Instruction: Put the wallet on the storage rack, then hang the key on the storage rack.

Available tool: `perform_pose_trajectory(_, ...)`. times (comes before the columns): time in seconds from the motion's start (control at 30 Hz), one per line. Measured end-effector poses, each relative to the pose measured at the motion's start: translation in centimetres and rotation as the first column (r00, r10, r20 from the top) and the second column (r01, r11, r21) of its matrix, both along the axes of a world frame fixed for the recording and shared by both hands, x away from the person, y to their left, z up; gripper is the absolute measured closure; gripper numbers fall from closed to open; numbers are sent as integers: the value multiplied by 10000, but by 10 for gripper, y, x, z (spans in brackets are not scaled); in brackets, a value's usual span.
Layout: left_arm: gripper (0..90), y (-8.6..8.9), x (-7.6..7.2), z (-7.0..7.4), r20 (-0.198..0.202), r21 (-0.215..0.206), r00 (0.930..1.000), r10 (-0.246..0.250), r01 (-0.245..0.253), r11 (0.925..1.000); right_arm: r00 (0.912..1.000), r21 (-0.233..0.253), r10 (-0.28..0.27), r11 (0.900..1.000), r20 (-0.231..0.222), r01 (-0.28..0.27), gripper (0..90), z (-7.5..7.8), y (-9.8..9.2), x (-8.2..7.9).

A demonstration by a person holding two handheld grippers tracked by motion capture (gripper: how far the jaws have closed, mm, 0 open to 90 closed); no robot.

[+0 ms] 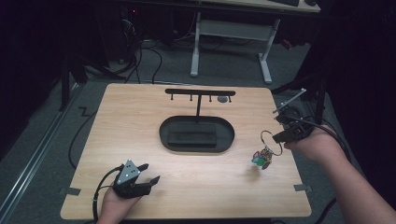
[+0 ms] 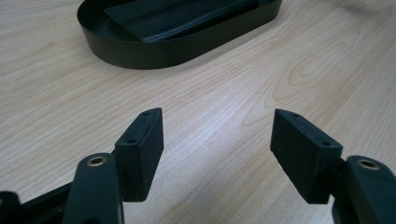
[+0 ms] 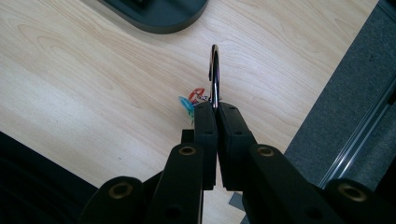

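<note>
Your right tool (image 1: pixel 283 135) clenched on keyring (image 1: pixel 270 138), right of frame; charms (image 1: pixel 261 157) dangle above worktop (image 1: pixel 140 140). Pickup done. Left, likely: hang ring on hook rack (image 1: pixel 200 92), upper centre. Your left tool (image 1: pixel 145 176) released, idle lower left.

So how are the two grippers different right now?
The right gripper is shut on the keyring, while the left gripper is open and holds nothing. The right gripper is lifted over the table's right side with the keyring's charms hanging below; the left gripper sits low near the front edge. Both are black, with two jaws, each held in a hand.
</note>
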State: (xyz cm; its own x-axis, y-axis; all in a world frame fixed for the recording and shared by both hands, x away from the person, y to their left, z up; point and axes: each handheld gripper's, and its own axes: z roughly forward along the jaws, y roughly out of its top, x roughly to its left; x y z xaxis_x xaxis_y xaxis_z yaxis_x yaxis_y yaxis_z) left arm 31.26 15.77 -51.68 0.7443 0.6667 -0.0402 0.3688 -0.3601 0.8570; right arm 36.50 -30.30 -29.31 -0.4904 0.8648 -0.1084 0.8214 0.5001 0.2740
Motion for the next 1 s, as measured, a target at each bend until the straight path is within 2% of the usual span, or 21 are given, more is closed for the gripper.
perform_pose_trajectory(0.3,348,-7,-1,-3,10,181,9982,-599,598,9980,9998,138,177,9997,-88,-176,878,-1,5,6)
perform_pose_trajectory(0.43,347,-9,-5,0,281,154,9963,-813,809,9966,9998,137,136,9998,-126,-134,878,0,7,14)
perform_pose_trajectory(0.5,347,-11,-6,0,369,221,9951,-918,911,9956,9994,127,357,9993,-46,-357,877,1,11,18)
perform_pose_trajectory(0.63,346,-12,-5,-1,318,281,9950,-951,943,9952,9988,98,498,9987,11,-498,877,2,17,23)
perform_pose_trajectory(0.7,346,-12,-4,-2,333,273,9948,-958,950,9951,9973,126,736,9972,10,-736,878,4,23,26)
perform_pose_trajectory(1.0,346,-13,-6,-1,402,358,9937,-1045,1030,9940,9952,181,966,9951,185,-969,877,8,35,36)
